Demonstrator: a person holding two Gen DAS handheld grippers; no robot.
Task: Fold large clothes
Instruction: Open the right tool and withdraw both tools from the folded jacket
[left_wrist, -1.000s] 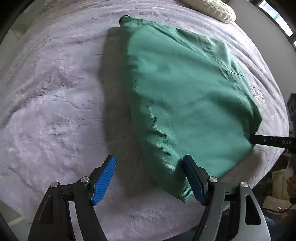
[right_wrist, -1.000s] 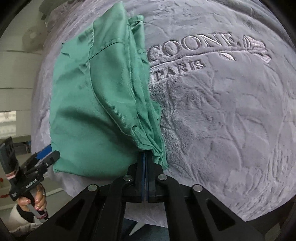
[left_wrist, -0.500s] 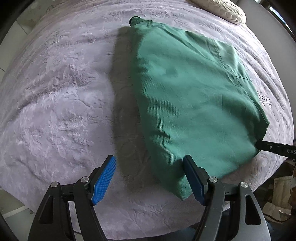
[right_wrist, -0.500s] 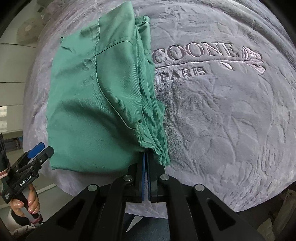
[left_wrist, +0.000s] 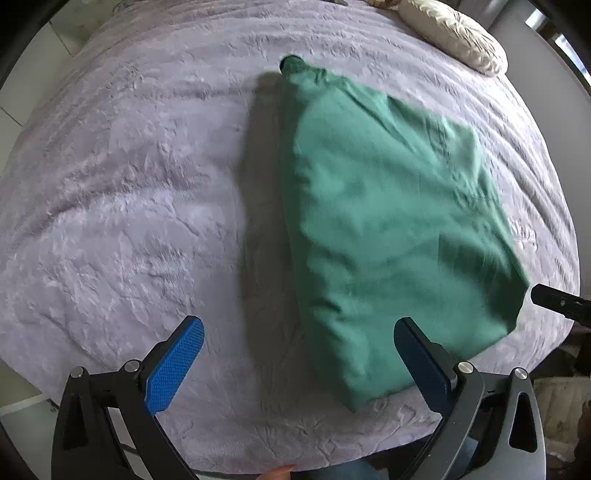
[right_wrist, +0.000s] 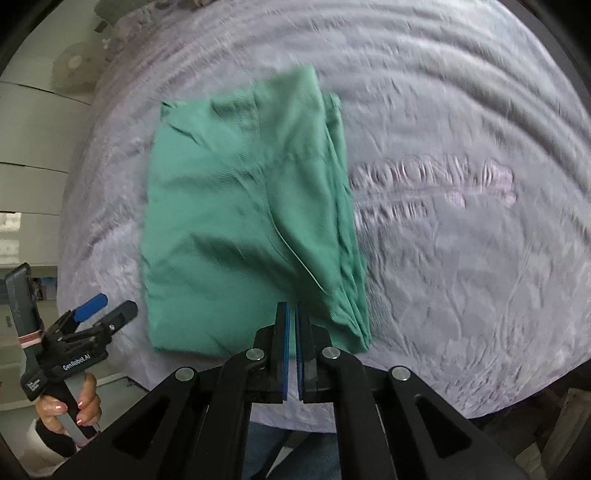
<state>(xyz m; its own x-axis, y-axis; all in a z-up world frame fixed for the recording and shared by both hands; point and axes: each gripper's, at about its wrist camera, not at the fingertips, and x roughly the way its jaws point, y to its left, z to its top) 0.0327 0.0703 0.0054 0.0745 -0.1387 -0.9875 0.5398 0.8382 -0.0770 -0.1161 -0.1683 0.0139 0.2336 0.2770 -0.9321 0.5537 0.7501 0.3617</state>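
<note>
Lying folded, green garment (left_wrist: 388, 229) on blanket (left_wrist: 129, 184)

Motion blur smears the raised lettering (right_wrist: 430, 184) on the grey plush blanket (right_wrist: 461, 277); we can't read it. Folded green cotton garment (right_wrist: 251, 221) also soft w/ blur. Cream ruffled pillow (left_wrist: 452, 35) cut by top edge.

Lilac plush blanket (left_wrist: 129, 206) covers bed; folded green garment (left_wrist: 388, 236), cream pillow (left_wrist: 454, 35) on it.

Left tool (left_wrist: 297, 363) spread wide, right tool (right_wrist: 293, 317) — nearly closed
</note>
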